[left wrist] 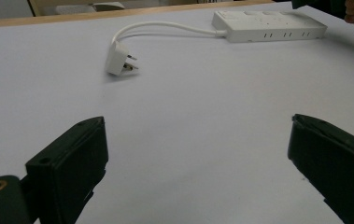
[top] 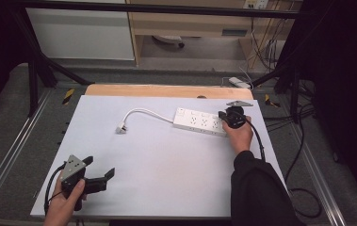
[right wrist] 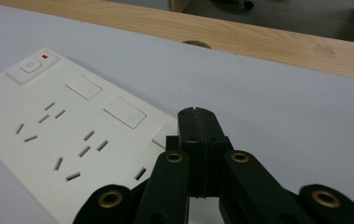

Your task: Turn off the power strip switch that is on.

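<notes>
At the strip's (top: 200,121) right end, right gripper (right wrist: 197,113) pressed together, holding nothing; left gripper (top: 101,166) spread, idle; plug (top: 120,127) lies untouched.

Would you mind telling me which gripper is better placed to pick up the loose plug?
Probably the left. The left gripper is open and faces the plug across bare table, with nothing between. The right gripper is shut and sits over the far end of the power strip, beyond the plug's cable.
</notes>
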`<state>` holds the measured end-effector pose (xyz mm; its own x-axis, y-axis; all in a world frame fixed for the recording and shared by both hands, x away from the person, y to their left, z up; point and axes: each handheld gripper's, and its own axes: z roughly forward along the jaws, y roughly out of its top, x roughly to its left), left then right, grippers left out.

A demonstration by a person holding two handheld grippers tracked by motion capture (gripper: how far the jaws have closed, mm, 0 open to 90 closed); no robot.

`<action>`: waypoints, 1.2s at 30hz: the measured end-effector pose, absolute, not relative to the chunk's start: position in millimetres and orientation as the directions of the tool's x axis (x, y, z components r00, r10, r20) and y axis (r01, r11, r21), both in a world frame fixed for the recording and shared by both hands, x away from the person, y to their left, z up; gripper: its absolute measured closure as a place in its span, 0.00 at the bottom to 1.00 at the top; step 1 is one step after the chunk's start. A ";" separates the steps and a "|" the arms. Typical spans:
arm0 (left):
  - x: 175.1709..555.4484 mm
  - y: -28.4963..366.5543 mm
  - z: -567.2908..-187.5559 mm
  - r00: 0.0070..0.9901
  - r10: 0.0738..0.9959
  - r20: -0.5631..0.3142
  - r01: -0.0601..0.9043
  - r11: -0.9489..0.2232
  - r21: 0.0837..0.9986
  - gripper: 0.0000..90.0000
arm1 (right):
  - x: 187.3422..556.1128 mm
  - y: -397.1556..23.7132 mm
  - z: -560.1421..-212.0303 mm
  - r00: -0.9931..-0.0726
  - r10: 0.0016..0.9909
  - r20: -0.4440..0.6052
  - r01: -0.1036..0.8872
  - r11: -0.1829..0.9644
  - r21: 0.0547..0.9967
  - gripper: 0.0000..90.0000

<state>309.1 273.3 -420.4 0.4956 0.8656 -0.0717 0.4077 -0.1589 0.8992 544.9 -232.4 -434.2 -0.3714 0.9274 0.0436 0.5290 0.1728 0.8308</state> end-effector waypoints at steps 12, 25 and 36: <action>308.8 273.3 -420.3 0.494 0.866 -0.074 0.407 -0.156 0.900 0.06 | 542.1 -231.7 -428.1 -0.372 0.926 0.062 0.516 0.151 0.843 1.00; 308.8 273.3 -420.2 0.495 0.866 -0.069 0.407 -0.161 0.899 0.06 | 538.0 -229.3 -420.4 -0.388 0.918 0.086 0.505 0.134 0.853 0.96; 308.5 273.1 -420.0 0.495 0.866 -0.068 0.404 -0.160 0.901 0.06 | 531.4 -229.6 -412.8 -0.406 0.906 0.116 0.503 0.115 0.857 0.80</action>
